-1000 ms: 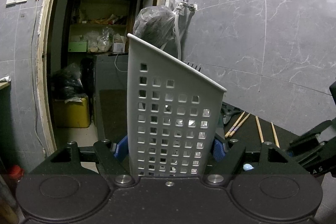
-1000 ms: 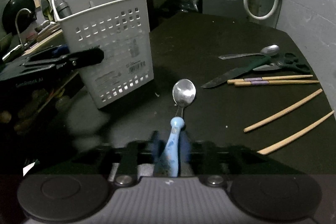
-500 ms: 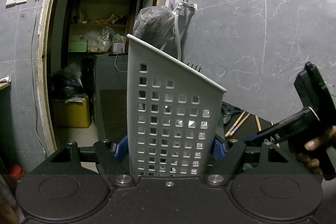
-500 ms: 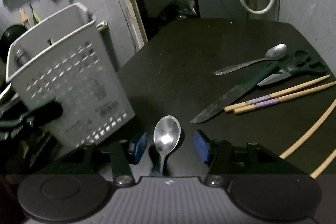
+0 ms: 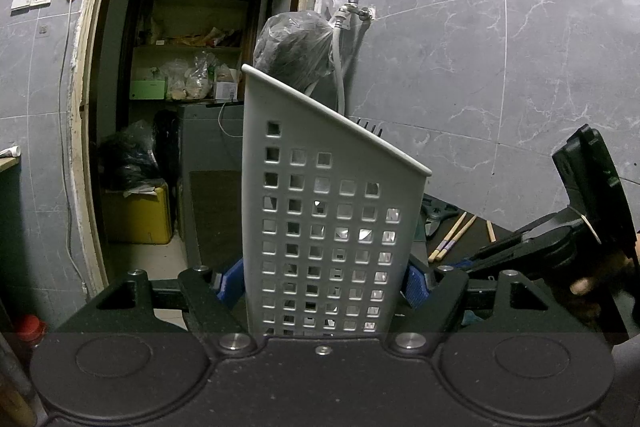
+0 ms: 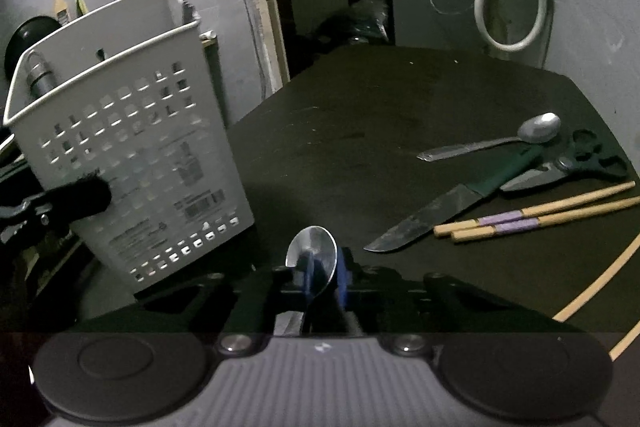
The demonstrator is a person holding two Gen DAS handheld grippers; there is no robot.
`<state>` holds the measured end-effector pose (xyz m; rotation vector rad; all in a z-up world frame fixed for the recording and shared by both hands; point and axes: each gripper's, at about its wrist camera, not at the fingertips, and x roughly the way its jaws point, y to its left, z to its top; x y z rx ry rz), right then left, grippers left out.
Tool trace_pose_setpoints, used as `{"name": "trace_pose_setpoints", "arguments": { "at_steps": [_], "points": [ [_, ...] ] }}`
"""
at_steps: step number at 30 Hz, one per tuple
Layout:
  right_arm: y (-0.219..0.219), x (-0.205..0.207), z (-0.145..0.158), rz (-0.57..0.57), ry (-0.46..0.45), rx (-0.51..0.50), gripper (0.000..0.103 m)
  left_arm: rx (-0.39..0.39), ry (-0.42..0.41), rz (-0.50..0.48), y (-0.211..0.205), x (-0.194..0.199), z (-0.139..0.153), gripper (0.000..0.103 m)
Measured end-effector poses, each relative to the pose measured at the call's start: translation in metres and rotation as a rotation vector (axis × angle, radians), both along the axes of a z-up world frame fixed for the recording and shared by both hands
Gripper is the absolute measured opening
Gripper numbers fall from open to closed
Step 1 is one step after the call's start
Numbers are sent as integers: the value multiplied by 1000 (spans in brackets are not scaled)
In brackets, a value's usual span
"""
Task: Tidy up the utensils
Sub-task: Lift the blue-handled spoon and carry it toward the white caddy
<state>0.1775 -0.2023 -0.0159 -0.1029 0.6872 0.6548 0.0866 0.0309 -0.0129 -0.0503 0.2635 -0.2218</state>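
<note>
Right at the right gripper (image 6: 322,277), a spoon (image 6: 314,253) is pinched between the blue pads, which have just been closing onto it – the bowl stands up just past the fingertips, tilted slightly left. The gripper is pitched down toward the dark table (image 6: 360,131). Ahead of it a broad stretch of bare tabletop lies open, running to the far edge by the doorway. To its left the white perforated basket (image 6: 132,163) is seen leaning, its rim open at the top with a dark handle showing in the far left corner. To the right, well apart from the pinched spoon, a knife (image 6: 436,211) lies nearest, then a pair of purple-banded chopsticks (image 6: 532,215), scissors (image 6: 568,167) and a second spoon (image 6: 500,141) farthest. Two plain sticks (image 6: 596,291) are laid near the table's right edge.

At the left gripper (image 5: 320,283), the same basket (image 5: 328,211) is clamped between the blue pads – held at its lower walls, gripper nearly level, the rim slanting down to the right. Beyond its right side, the right gripper's body (image 5: 560,239) is seen just beside it with a hand (image 5: 592,287) behind. Past the basket a tiled wall (image 5: 520,67) closes off the right; to the left a doorway (image 5: 192,87) opens.
</note>
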Motion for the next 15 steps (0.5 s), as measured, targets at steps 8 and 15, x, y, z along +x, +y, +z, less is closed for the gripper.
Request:
{"name": "trace_pose_setpoints", "arguments": {
  "at_steps": [8,15],
  "points": [
    [20,-23,8,45,-143,-122,5,-1,0,-1,0,0,0,77],
    [41,-52,7,107,-264,-247,4,-3,1,0,0,0,1,78]
  ]
}}
